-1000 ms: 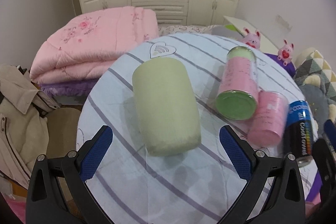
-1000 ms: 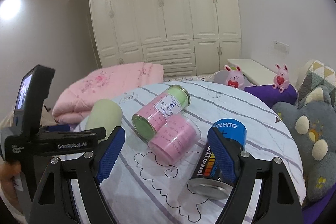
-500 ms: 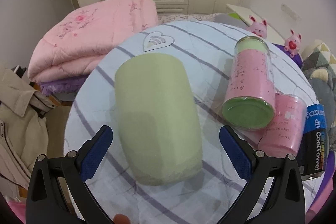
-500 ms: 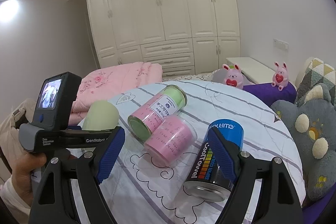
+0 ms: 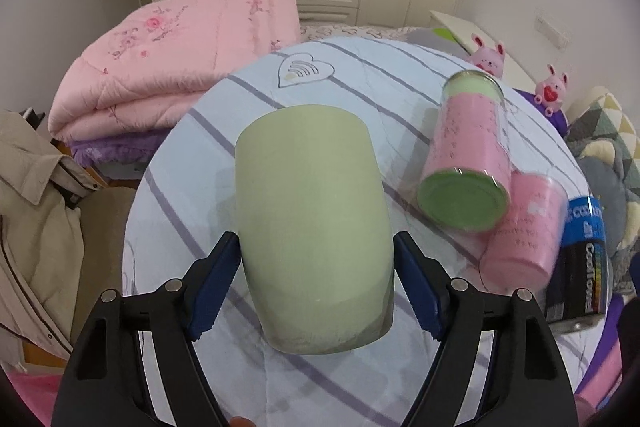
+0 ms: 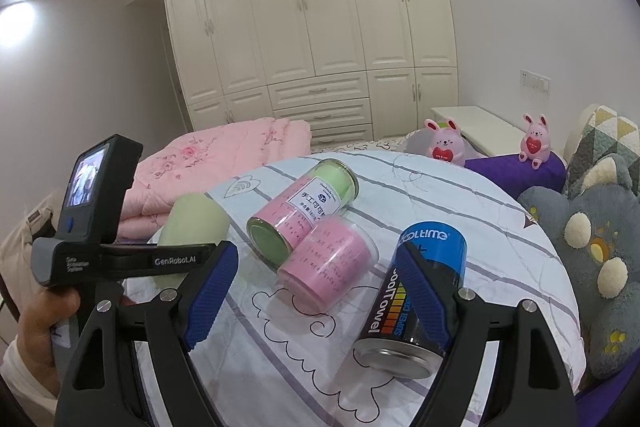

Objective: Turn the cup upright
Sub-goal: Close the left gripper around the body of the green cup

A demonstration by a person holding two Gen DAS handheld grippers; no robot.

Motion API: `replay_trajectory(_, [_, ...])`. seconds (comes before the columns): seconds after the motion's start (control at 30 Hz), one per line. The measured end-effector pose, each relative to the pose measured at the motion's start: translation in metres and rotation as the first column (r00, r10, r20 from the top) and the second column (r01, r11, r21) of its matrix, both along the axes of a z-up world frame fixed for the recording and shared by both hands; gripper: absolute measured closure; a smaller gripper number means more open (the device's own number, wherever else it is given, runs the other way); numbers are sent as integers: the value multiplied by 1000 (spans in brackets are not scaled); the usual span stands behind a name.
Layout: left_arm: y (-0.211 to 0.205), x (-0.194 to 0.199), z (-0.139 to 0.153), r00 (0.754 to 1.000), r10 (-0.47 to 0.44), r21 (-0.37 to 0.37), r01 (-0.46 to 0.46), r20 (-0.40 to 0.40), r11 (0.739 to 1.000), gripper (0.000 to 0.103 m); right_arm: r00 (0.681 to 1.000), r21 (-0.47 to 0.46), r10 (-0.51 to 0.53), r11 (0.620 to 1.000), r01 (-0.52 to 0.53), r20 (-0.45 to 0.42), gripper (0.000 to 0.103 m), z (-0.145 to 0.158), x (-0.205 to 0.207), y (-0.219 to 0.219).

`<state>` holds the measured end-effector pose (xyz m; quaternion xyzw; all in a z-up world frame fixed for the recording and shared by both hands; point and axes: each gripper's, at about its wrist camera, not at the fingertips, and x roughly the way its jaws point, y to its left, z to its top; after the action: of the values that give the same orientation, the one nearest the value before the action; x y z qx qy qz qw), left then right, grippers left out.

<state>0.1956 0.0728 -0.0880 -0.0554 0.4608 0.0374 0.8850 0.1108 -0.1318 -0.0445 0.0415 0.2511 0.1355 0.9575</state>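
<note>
One green cup, two pink jars, one blue can, two pink bunnies, two hand-held grippers.

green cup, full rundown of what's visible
The green cup is plain pale green, matte, plastic-looking, with no handle or print showing. Its sides bulge slightly like a barrel. It lies on its side on the striped tablecloth, one flat end toward the left camera; the view does not show which end is the mouth. The left claw straddles that near end, a blue pad against each side. It touches no other container. From the right view, only its rounded far end shows.
</note>
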Motion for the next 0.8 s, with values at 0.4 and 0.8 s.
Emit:
replay_trajectory(0.4, [-27,-53,3,996,-87,8,87,-8,996,24,1000,-14,-11,1000,11,0,21,-2,-9,-2])
replay_trajectory(0.8, [-67,-97,6,983,-183,19,183,2,983,24,999,-33,-46,998,47,12,21,0,-39,-19])
